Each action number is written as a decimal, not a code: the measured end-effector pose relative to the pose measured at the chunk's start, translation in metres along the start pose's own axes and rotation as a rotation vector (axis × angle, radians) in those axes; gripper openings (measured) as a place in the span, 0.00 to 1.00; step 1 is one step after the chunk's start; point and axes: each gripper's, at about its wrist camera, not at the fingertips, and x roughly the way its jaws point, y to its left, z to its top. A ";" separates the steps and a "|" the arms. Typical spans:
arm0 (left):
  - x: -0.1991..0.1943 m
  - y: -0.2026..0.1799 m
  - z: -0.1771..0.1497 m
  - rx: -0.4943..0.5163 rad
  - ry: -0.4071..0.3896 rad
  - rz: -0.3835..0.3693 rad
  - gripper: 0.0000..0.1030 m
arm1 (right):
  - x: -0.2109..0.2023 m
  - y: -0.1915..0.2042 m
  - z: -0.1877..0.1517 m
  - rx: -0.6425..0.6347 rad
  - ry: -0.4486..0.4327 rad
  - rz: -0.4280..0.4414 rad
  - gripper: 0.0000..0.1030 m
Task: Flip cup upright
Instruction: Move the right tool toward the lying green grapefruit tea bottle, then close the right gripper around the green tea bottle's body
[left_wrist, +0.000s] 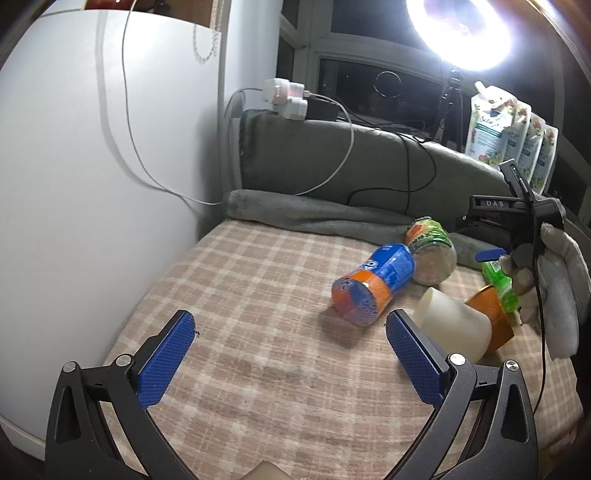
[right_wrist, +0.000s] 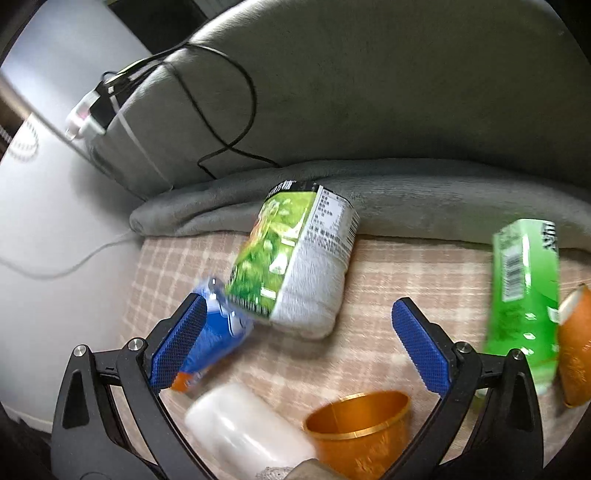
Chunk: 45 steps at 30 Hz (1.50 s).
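Note:
An orange cup (right_wrist: 360, 424) stands mouth up on the checked cloth, low between my right gripper's arms; in the left wrist view it (left_wrist: 491, 321) shows partly behind a cream cup. The cream cup (left_wrist: 456, 326) lies on its side beside it and also shows in the right wrist view (right_wrist: 247, 432). My right gripper (right_wrist: 295, 343) is open and empty above the cups. My left gripper (left_wrist: 290, 354) is open and empty over bare cloth, left of the cream cup.
A blue and orange can (left_wrist: 375, 282) and a green-labelled jar (left_wrist: 432, 249) lie on the cloth (left_wrist: 258, 314). A green carton (right_wrist: 524, 299) stands at the right. A grey blanket (left_wrist: 314, 214) and cushion with cables run along the back. A white wall (left_wrist: 92, 184) is left.

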 end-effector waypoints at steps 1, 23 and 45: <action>0.001 0.001 0.000 -0.004 0.002 0.001 0.99 | 0.005 -0.001 0.004 0.018 0.009 0.005 1.00; 0.012 0.013 0.002 -0.028 0.009 0.031 0.99 | 0.095 0.005 0.026 0.194 0.157 0.092 0.89; -0.007 0.008 0.003 -0.013 -0.037 0.022 0.99 | 0.018 0.001 0.011 0.113 0.041 0.173 0.85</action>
